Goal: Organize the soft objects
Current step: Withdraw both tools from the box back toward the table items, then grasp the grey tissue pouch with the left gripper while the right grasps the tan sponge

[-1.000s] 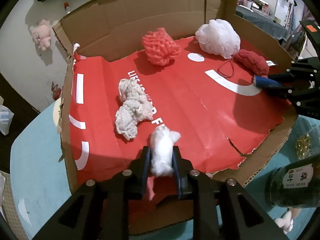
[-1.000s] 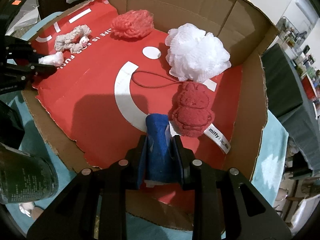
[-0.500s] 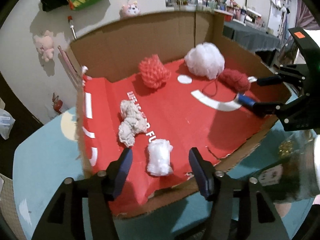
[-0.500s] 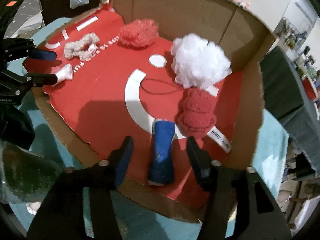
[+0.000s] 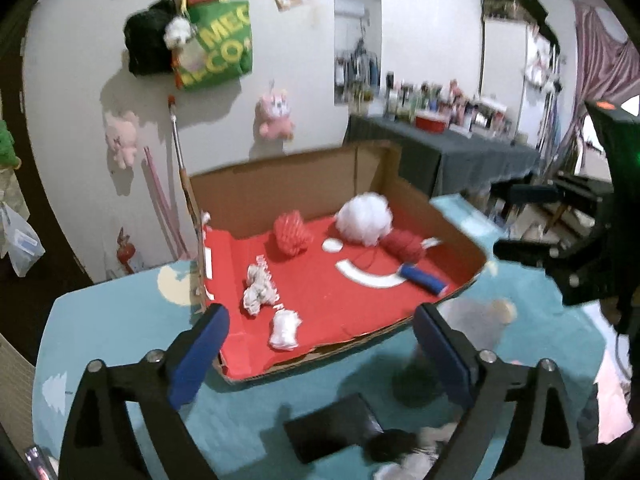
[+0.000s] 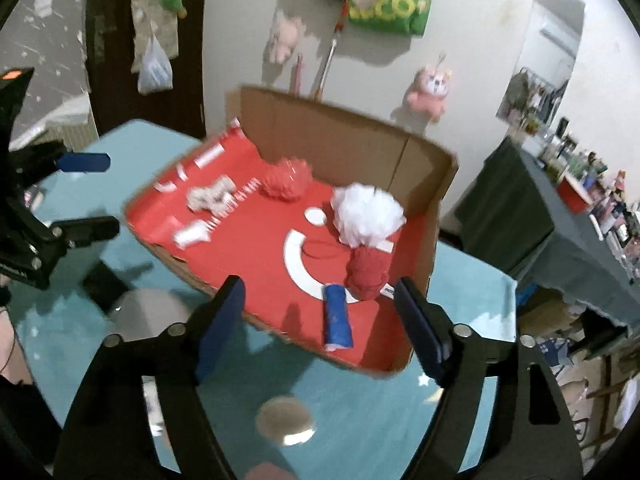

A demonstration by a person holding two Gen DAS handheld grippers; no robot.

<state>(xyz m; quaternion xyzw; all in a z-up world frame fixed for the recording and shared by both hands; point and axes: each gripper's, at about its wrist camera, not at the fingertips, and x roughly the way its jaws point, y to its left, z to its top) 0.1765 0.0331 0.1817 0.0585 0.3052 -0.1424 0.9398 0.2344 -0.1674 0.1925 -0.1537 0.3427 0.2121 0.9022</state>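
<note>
**Cardboard tray with six soft items, both grippers clear**

Surface: a teal table top (image 5: 120,320) carrying one open cardboard tray (image 5: 280,184) with a red printed floor. Room: white wall hung with a green bag (image 5: 218,46) and pink plush toys (image 5: 276,114); a long grey-draped side table (image 5: 460,152) crowded with small bottles.

Contents of the tray, counted: one white mesh puff (image 5: 364,218), one coral knitted ball (image 5: 292,232), one dark red plush (image 5: 404,244), one blue roll (image 5: 424,278), one grey-white knitted piece (image 5: 258,290), one small white wad (image 5: 284,328). All six lie loose on the red floor.

Your left gripper (image 5: 320,344) has just been opening; its jaws stand wide apart with nothing between the pads, the white wad lying beyond them. Your right gripper (image 6: 320,320) has likewise just been opening, jaws apart, the blue roll (image 6: 338,318) lying free near the tray's front edge.

View differences: the left wrist view alone shows a flat black object (image 5: 332,430) on the table; the right wrist view alone shows a hanging plastic bag (image 6: 154,68) and a dark doorway.
</note>
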